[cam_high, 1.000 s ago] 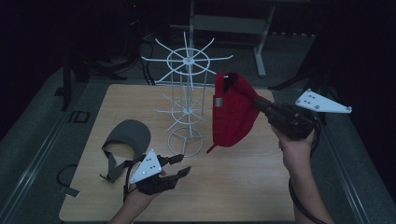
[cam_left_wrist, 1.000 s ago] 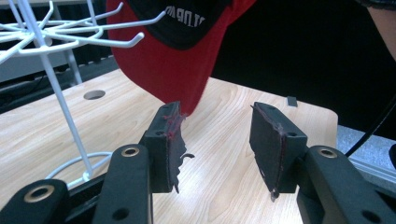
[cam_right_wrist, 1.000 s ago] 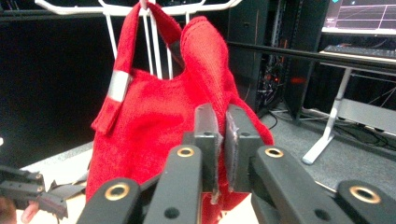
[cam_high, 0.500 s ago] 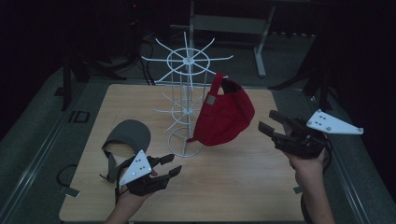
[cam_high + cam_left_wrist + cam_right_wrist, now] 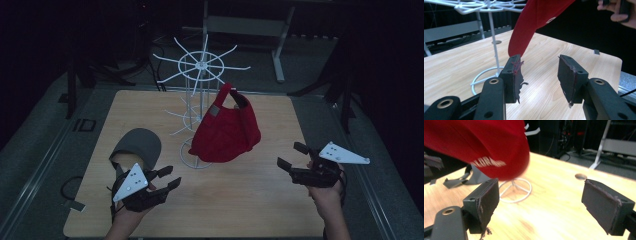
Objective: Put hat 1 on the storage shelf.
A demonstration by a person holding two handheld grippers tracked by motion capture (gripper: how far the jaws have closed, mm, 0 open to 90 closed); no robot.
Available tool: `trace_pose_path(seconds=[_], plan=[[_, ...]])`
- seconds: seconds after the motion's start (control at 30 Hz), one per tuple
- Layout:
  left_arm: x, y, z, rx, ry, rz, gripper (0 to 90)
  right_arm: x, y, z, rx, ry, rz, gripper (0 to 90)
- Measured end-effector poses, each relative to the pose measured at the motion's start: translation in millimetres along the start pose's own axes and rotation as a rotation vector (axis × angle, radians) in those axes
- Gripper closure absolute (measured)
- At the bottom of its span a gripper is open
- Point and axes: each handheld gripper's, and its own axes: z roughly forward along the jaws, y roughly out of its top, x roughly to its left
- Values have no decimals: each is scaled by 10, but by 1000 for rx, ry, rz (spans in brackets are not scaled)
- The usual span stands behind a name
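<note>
I find the red cap hanging on the white wire rack mid-surface. My right tongs, near the right edge, have just been opening and stand wide, empty. The grey cap lies by the left edge, just beyond my left tongs, half-open, empty, nearer it.

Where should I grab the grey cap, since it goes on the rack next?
Probably by the brim. The grey cap lies flat on the table with its strap end toward the left hand-held gripper, whose jaws stand apart. Come in low from the near side and pinch the edge.
</note>
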Motion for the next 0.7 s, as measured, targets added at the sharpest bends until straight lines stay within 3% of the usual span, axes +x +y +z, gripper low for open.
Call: trace_pose_path(seconds=[0.17, 0.3, 0.33, 0.4, 0.5, 0.7], plan=[[42, -77, -80, -2, 19, -16, 541, -106, -283, 70, 56, 13, 39, 144], [85, -145, -160, -6, 44, -28, 542, -169, -482, 114, 101, -10, 64, 168], [93, -161, -178, -9, 51, -29, 541, -184, -547, 114, 109, -25, 58, 218], [106, -184, -208, -9, 61, -29, 541, -189, -587, 109, 105, -33, 53, 225], [197, -312, -355, 9, 148, -27, 541, -214, -770, 68, 106, -51, 42, 185], [425, -523, -659, 31, 243, -95, 540, -276, -990, -15, 127, -106, 19, 179]])
